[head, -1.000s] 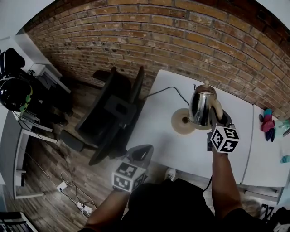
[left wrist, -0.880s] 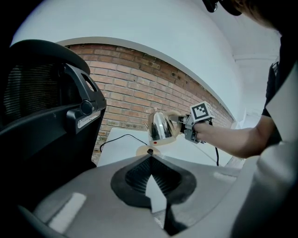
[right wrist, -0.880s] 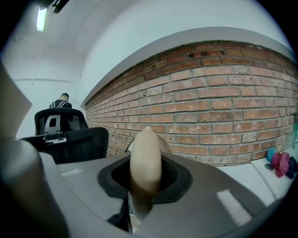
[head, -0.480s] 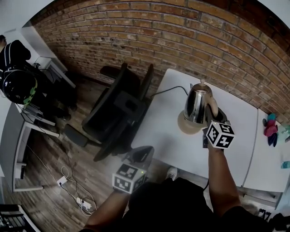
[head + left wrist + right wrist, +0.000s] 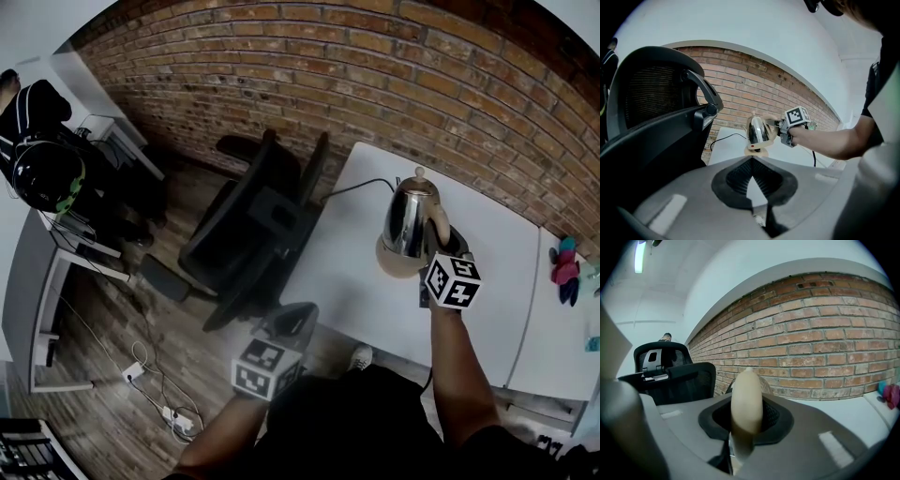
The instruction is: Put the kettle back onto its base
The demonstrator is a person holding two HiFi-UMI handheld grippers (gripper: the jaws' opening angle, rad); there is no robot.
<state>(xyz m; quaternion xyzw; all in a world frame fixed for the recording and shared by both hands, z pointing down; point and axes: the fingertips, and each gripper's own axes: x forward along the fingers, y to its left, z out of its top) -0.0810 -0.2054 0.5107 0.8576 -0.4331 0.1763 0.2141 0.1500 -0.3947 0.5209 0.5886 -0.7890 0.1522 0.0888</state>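
A shiny steel kettle (image 5: 410, 220) with a cream handle stands over its round cream base (image 5: 391, 262) on the white table (image 5: 347, 281). I see no gap between kettle and base (image 5: 757, 149) in the left gripper view. My right gripper (image 5: 441, 246) is shut on the kettle's handle (image 5: 746, 404), which fills the space between its jaws; the kettle body (image 5: 765, 383) peeks out behind. My left gripper (image 5: 292, 319) hangs off the table's near edge, jaws shut on nothing (image 5: 752, 159), pointing at the kettle (image 5: 757, 131).
A black office chair (image 5: 253, 230) stands close to the table's left edge. The base's black cord (image 5: 352, 186) runs off toward the brick wall. Small colourful items (image 5: 565, 267) lie at the far right. A desk with a helmet (image 5: 42, 173) is at the left, cables (image 5: 159, 412) on the floor.
The right gripper has carried the kettle left from beside the base to directly over it and lowered it. The left gripper has stayed where it was.
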